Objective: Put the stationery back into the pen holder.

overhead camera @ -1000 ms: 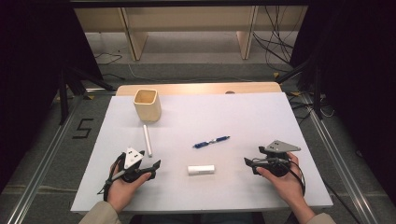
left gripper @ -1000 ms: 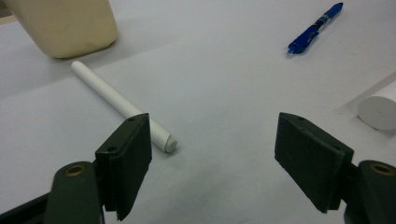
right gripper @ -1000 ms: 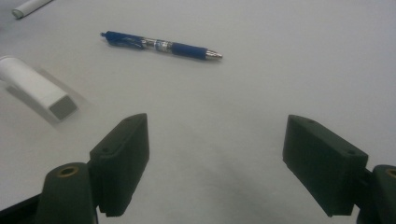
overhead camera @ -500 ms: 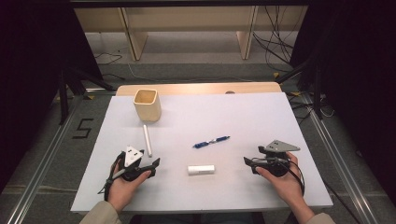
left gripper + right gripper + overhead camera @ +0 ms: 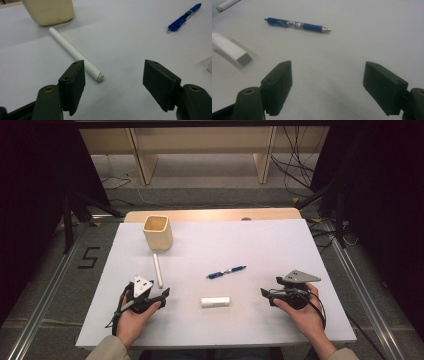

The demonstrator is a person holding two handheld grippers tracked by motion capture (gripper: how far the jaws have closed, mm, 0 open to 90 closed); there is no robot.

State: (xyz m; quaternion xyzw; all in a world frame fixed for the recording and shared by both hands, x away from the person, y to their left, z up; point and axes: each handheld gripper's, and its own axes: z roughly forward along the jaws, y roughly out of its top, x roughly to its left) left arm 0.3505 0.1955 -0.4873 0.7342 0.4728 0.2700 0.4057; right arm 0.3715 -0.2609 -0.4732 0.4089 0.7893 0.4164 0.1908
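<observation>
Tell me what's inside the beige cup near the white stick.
The cup stands upright and open; only its bare inner walls show from the high view. Its bottom is hidden by the near wall, so contents can't be ruled out.

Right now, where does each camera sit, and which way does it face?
High view: above the person's side, looking forward and down at the table; both hands, left gripper, right gripper.
Left gripper view: along its open jaws at the white stick and cup.
Right gripper view: along its open jaws.
Shared: blue pen, in all three.
</observation>
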